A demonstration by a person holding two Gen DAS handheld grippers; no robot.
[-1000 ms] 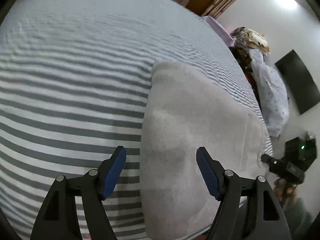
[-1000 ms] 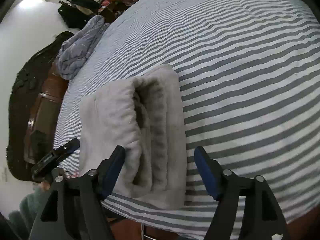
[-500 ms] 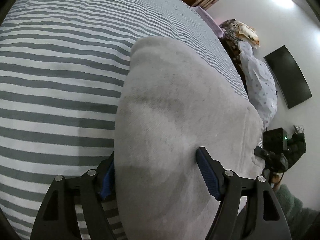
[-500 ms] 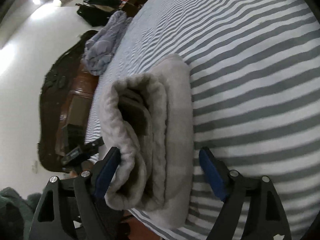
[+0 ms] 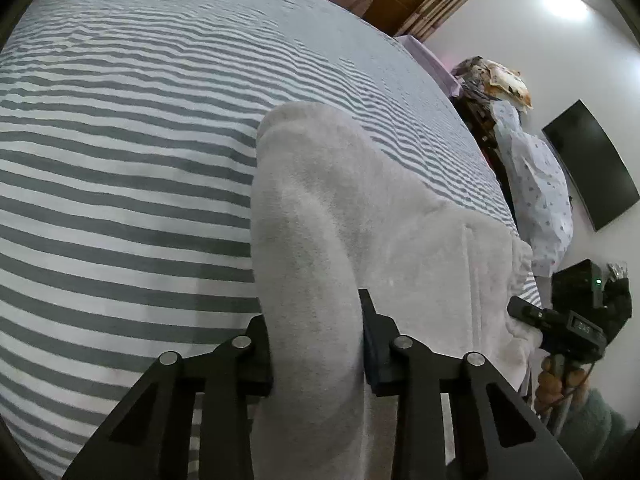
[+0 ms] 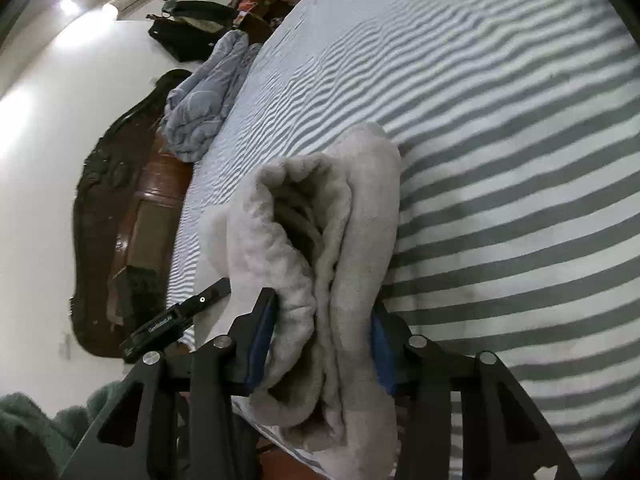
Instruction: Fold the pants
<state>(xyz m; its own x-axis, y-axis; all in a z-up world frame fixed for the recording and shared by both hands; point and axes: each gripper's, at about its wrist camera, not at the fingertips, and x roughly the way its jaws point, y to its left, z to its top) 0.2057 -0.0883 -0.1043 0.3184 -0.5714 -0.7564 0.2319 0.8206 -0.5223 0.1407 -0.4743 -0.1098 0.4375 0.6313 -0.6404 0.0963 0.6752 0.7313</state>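
Observation:
The light grey fleece pants [image 5: 360, 216] lie folded into a thick bundle at the near edge of the striped bed. My left gripper [image 5: 316, 344] is shut on one end of the bundle, with the cloth pinched between its jaws. My right gripper [image 6: 320, 344] is shut on the other end of the pants [image 6: 332, 240], where the stacked layers show as rolled folds. The other gripper shows as a dark shape at the bundle's far side in the left wrist view [image 5: 560, 328] and in the right wrist view [image 6: 176, 320].
The grey-and-white striped bedsheet [image 5: 120, 140] covers the bed. A crumpled blue-grey garment [image 6: 204, 100] lies at the far bed edge by a dark wooden headboard [image 6: 120, 216]. A patterned cloth [image 5: 536, 188] hangs beyond the bed, near a wall-mounted black screen [image 5: 592, 168].
Both grippers moved in onto the ends of the folded pants and closed on them; a second ago both were open and short of the bundle.

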